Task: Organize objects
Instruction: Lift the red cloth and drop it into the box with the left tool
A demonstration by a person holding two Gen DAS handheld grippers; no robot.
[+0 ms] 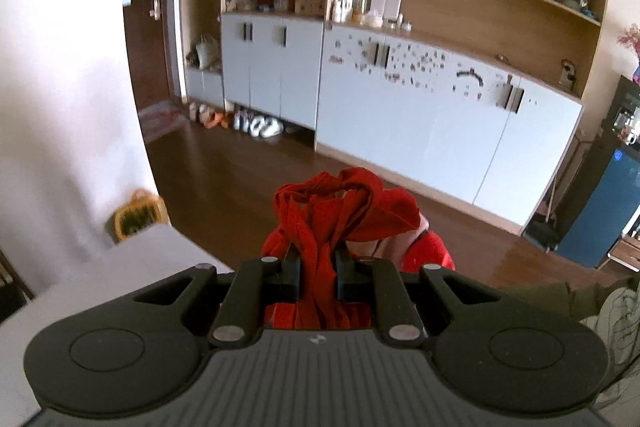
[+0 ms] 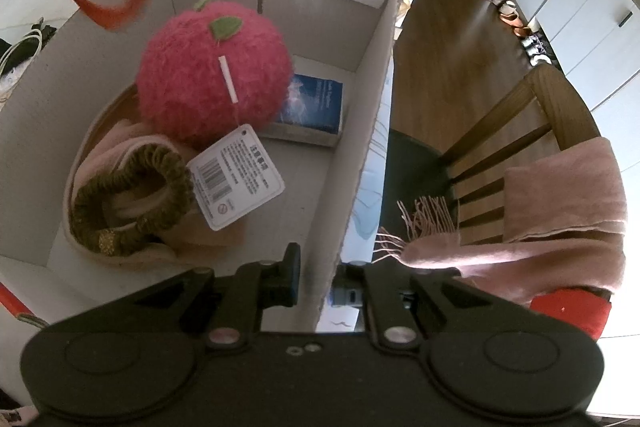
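White desk surface is being seen under both views. Nearest, a red cloth is being pinched by the left hand-held gripper and held up above the desk edge. A box wall is being clamped by the right hand-held gripper. Inside the box, a green ring, a tag, a pink plush and a blue book are lying. Farther off, white cabinets are being shown.
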